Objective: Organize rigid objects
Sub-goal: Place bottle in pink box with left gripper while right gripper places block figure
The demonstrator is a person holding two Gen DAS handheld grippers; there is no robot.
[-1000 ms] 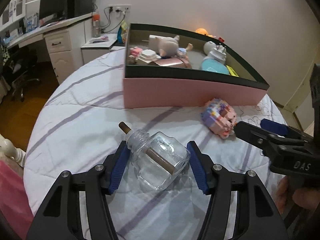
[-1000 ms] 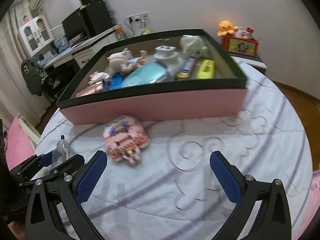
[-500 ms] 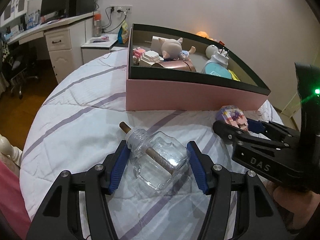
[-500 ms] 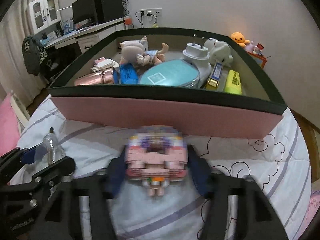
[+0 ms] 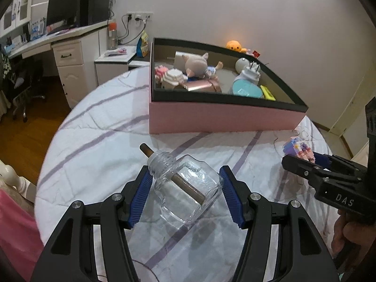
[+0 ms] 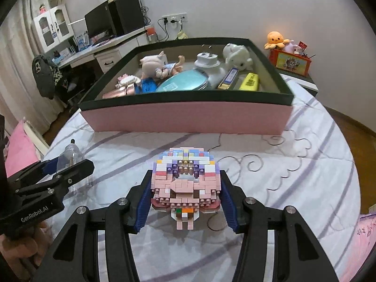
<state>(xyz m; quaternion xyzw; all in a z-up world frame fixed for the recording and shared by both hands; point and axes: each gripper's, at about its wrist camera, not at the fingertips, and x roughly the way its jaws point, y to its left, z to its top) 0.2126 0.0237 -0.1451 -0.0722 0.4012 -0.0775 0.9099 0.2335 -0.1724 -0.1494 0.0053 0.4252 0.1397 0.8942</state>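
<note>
The bed (image 6: 293, 164), with its white cover and purple stripes, is the biggest thing here. A big pink box (image 6: 188, 117) with a dark rim sits on it, toward the wall. Many things lie in the box already: a doll (image 6: 155, 67), a round teal case (image 6: 183, 83), a white plug thing (image 6: 206, 61), a white soft toy (image 6: 237, 55) and a yellow bar (image 6: 250, 82). So a good part of the tidying looks done.

Two things are still outside the box. The glass bottle (image 5: 185, 190) lies on its side on the bed in front of the box, with a brown stick through its neck. The left claw (image 5: 184, 195) has a blue pad on each side of the bottle and seems to pinch it, though the clear glass makes the touch hard to see. The little brick toy (image 6: 185, 185) is pinched in the right claw (image 6: 185, 202), whose jaws have just closed on it. The toy is near the bed, well short of the box.

Both things still need to go into the box.

Some parts are hard to tell. It is not clear if the brick toy is off the bed or just resting on it. Only parts of a hand (image 5: 347, 235) show at the edge. The back of the box is partly hidden by the toys.
</note>
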